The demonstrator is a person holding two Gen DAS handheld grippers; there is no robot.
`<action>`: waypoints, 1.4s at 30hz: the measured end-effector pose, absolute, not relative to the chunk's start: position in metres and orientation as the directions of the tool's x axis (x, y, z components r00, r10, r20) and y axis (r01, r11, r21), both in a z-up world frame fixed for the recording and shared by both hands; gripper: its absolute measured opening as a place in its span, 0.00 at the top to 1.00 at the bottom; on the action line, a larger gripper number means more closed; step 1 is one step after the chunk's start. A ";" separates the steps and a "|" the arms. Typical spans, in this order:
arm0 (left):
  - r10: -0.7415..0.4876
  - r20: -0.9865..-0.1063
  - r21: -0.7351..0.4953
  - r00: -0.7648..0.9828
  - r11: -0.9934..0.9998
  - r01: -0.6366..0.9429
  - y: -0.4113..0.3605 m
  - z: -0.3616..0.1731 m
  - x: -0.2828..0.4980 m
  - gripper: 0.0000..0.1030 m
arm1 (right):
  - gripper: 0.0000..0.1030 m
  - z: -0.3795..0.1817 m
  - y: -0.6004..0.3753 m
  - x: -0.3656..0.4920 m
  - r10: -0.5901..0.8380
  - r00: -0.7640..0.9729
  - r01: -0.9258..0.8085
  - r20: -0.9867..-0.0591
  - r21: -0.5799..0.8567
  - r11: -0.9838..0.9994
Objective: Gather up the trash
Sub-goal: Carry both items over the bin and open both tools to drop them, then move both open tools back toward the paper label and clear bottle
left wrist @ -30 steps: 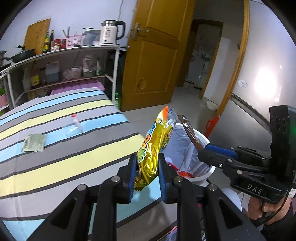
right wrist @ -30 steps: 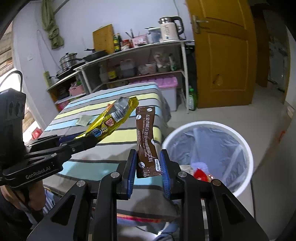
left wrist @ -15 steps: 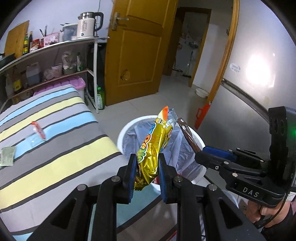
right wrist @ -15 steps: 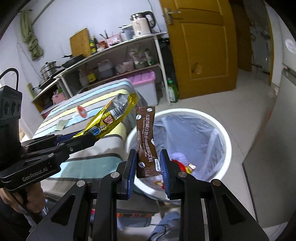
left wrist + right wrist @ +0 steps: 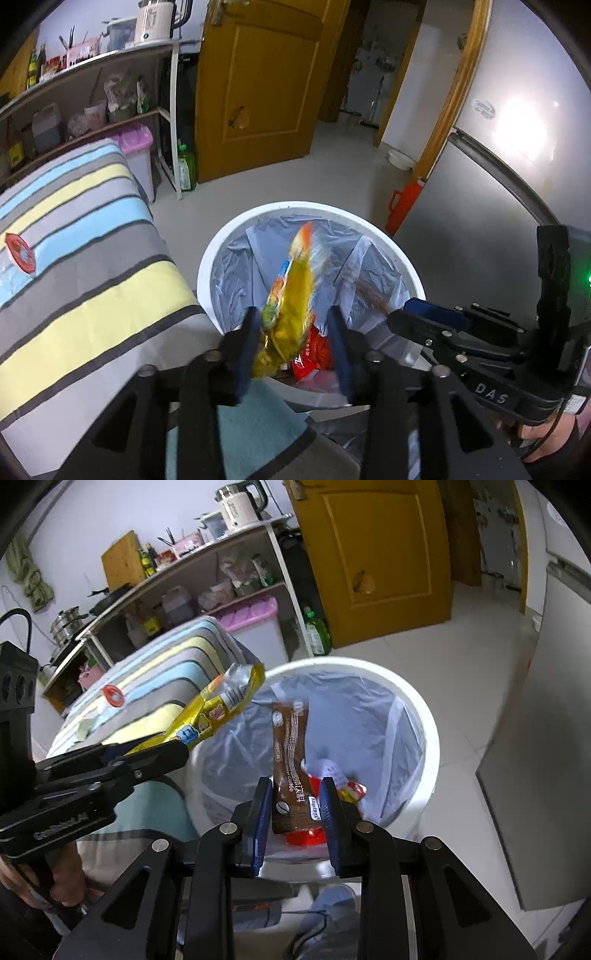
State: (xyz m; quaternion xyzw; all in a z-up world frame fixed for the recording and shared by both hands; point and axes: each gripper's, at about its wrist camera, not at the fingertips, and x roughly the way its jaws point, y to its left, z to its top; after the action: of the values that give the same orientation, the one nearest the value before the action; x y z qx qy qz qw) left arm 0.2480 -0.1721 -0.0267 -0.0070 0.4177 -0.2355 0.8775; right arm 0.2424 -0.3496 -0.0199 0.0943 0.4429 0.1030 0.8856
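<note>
- The yellow foil snack wrapper point(image 5: 291, 295) stands between the blue pads of the left tongs point(image 5: 293, 350), over the near rim of the round white trash bin with a grey plastic liner point(image 5: 207, 258). The jaws of these tongs have just been opening and now stand apart, so the wrapper is loose and blurred, and I judge it is starting to fall.
- Risk: the wrapper is light and long. It leans against the left pad, and its low end is close to the bin's near edge, so it may stick to the pad or slide out onto the striped cloth of the counter point(image 5: 92, 280) or onto the floor.
- The brown coffee stick sachet point(image 5: 291, 775) is clamped by its lower part in the right tongs point(image 5: 295, 812), upright over the open bin.
- Risk: the two tongs are near to each other over the bin. If the right one lets go while it is tilted, the sachet may hit the rim or the other tool.
- Risk: the liner is loose at the rim, and a tong tip may catch it and pull it.
- A flat round red lid point(image 5: 20, 253) lies on the counter, not yet collected.
</note>
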 end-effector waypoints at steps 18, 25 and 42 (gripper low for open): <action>-0.422 -0.642 -0.241 0.640 0.904 0.354 -0.129 0.004 0.217 0.52 | 0.71 0.014 -0.334 0.220 0.298 0.653 -0.162 -0.696 0.256 0.953; -0.396 -0.606 -0.229 0.690 0.917 0.326 -0.103 0.019 0.190 0.52 | 0.71 0.039 -0.314 0.204 0.330 0.678 -0.223 -0.657 0.243 0.944; -0.297 -0.568 -0.215 0.768 0.954 0.210 -0.037 0.026 0.146 0.52 | 0.71 0.058 -0.251 0.181 0.429 0.655 -0.374 -0.622 0.226 0.899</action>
State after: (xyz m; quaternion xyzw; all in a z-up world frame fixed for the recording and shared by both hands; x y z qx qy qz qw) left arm 0.1463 -0.0374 0.0264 -0.0698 0.3129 -0.1351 0.9375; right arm 0.1810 -0.2514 0.0579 0.0391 0.3516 0.2211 0.9088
